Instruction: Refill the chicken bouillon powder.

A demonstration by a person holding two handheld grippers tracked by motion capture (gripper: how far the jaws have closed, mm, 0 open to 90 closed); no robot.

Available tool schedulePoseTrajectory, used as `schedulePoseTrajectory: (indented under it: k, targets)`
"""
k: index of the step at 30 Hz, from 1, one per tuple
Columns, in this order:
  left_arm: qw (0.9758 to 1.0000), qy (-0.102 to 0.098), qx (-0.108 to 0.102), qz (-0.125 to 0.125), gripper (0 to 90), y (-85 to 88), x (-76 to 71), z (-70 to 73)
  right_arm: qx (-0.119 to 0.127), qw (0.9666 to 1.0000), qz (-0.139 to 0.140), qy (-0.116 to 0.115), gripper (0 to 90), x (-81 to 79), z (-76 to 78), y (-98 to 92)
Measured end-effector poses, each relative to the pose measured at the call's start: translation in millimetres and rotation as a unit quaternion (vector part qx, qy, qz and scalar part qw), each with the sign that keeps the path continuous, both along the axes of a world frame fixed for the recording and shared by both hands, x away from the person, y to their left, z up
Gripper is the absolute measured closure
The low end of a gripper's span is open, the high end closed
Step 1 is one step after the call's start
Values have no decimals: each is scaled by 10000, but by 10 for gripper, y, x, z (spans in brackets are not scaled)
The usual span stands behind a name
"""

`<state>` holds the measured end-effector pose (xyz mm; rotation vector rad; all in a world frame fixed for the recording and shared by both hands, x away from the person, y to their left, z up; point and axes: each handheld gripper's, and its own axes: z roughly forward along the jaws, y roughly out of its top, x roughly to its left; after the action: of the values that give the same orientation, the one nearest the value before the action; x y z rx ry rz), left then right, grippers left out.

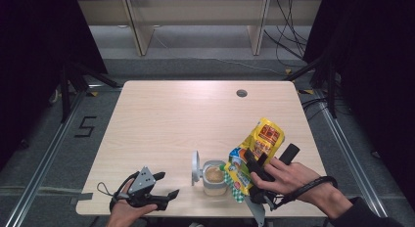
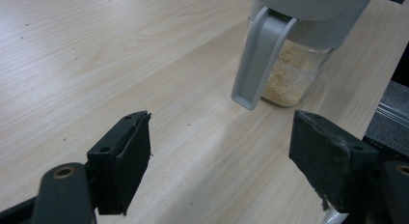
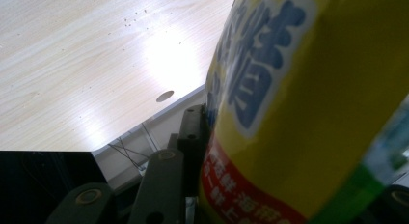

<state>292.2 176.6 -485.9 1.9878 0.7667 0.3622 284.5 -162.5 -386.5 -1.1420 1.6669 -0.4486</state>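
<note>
Right now your right gripper (image 1: pixel 255 164) pinches the yellow plastic pouch with blue and red print (image 1: pixel 254 151), its black jaws pressed against the pouch's sides; in the right gripper view one jaw lies flat against the yellow film. The pouch is tilted, its upper end pointing up and away from you, its lower, green-edged end hanging just over the small clear jar with pale grey rim (image 1: pixel 214 177). That jar stands on the light wooden table (image 1: pixel 186 114) near your edge, holds a tan granular filling, and has its grey hinged lid (image 1: pixel 195 167) flipped open to the jar's left. Your left gripper (image 1: pixel 164 188) rests low at the table's near edge, well left of the jar, jaws spread wide with nothing between them; they point toward the jar.
</note>
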Motion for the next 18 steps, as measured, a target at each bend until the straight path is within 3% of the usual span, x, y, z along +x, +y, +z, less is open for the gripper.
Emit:
schedulePoseTrajectory:
  k: [18]
  targets:
    - [10000, 2, 14, -6, 219, 1, 1, -1, 18, 10000, 15, 47, 706, -5, -4, -5]
